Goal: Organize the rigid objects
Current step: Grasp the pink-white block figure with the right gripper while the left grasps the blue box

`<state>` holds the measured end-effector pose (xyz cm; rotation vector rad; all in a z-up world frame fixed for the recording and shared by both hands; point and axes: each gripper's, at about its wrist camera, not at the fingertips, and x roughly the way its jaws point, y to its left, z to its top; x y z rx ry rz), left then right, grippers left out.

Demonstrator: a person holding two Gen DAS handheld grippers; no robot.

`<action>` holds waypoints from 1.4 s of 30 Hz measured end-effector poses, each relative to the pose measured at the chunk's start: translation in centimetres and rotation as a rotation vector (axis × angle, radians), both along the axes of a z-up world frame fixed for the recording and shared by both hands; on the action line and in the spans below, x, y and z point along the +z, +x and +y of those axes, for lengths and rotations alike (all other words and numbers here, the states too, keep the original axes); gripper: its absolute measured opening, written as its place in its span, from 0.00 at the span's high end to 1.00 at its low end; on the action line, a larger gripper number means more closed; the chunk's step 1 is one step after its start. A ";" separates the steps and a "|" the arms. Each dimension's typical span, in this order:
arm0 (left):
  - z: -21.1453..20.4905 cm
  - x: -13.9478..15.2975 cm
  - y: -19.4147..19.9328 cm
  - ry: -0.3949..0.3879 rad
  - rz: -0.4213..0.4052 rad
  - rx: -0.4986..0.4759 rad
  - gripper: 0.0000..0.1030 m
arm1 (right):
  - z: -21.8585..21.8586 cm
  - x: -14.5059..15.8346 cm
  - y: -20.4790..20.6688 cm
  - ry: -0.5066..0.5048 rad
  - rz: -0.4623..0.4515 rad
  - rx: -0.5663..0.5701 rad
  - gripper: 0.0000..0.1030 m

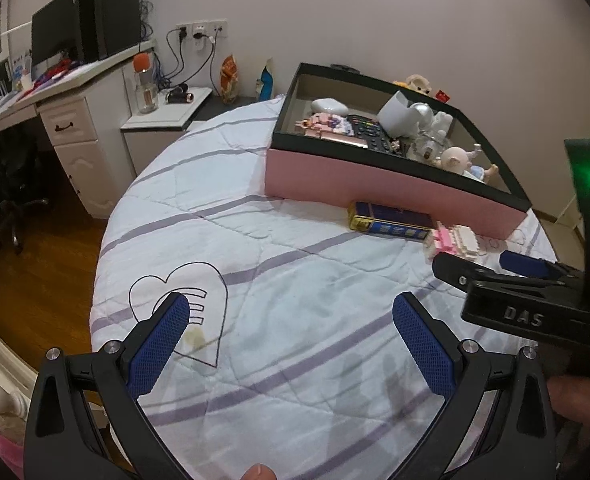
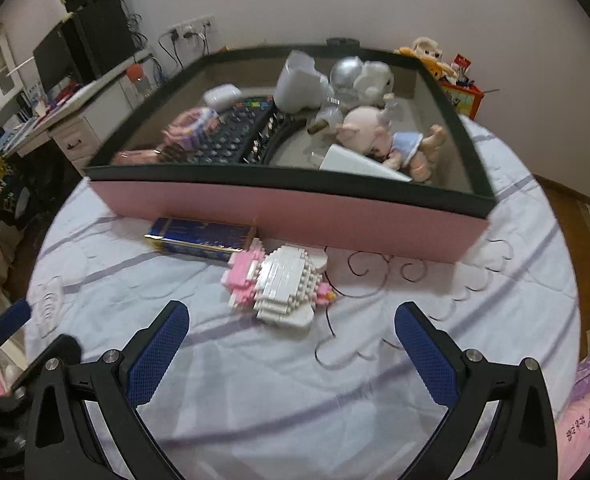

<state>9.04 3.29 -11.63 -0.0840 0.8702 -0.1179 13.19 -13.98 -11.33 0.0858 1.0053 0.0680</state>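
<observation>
Right wrist view: the right hand-held gripper is held wide open and empty above the bed, with the pink-and-white brick model lying just ahead beside the blue tin. Both are set against the pink box. The left hand-held gripper is likewise spread wide, gripping nothing.

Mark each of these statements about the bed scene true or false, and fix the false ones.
1. The pink and white brick model lies inside the pink box. False: it lies on the quilt, in front of the box.
2. The right gripper is open and empty. True.
3. The blue and gold tin lies beside the brick model. True.
4. The left gripper is shut on the tin. False: it is open and holds nothing.
5. A remote control lies inside the box. True.
</observation>
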 end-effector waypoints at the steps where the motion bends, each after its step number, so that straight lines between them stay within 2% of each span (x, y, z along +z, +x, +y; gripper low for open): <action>1: 0.1 -0.2 0.2 -0.001 0.005 0.003 0.00 | 0.1 -0.3 0.2 -0.001 0.005 -0.003 0.02; 3: 0.3 -0.5 0.6 -0.006 0.015 0.009 0.00 | 0.0 -0.7 0.6 -0.008 0.007 -0.008 0.07; 7: 0.0 -1.0 1.2 -0.007 0.027 0.008 0.00 | -0.3 -0.9 0.7 -0.046 -0.022 -0.018 0.35; 8: -0.2 -1.0 1.3 -0.005 0.029 0.006 0.00 | -0.3 -0.8 0.7 -0.054 -0.028 -0.016 0.38; 13: -1.3 -1.0 1.6 0.001 0.028 -0.016 0.00 | -1.4 -0.5 0.1 -0.007 -0.046 0.013 0.39; 23: -5.5 -0.4 3.8 -0.021 0.019 -0.120 0.00 | -5.0 1.0 -2.7 0.039 -0.072 -0.030 0.38; 31: -9.2 -1.4 6.8 0.040 0.044 -0.175 0.00 | -7.0 1.1 -2.9 0.052 -0.076 -0.056 0.38; 36: -10.7 -3.0 8.8 0.112 0.066 -0.159 0.00 | -7.7 1.0 -2.7 0.061 -0.074 -0.058 0.38; 38: -10.7 -3.1 8.9 0.113 0.059 -0.152 0.00 | -7.9 0.9 -2.7 0.062 -0.074 -0.058 0.38; 40: -10.2 -3.0 9.0 0.091 0.054 -0.139 0.07 | -8.0 1.0 -2.8 0.061 -0.074 -0.060 0.38; 41: -10.0 -2.9 8.9 0.086 0.049 -0.135 0.16 | -8.1 1.0 -2.9 0.060 -0.074 -0.062 0.38; 42: -9.7 -2.7 8.7 0.084 0.042 -0.133 0.19 | -8.1 1.1 -2.9 0.061 -0.075 -0.063 0.38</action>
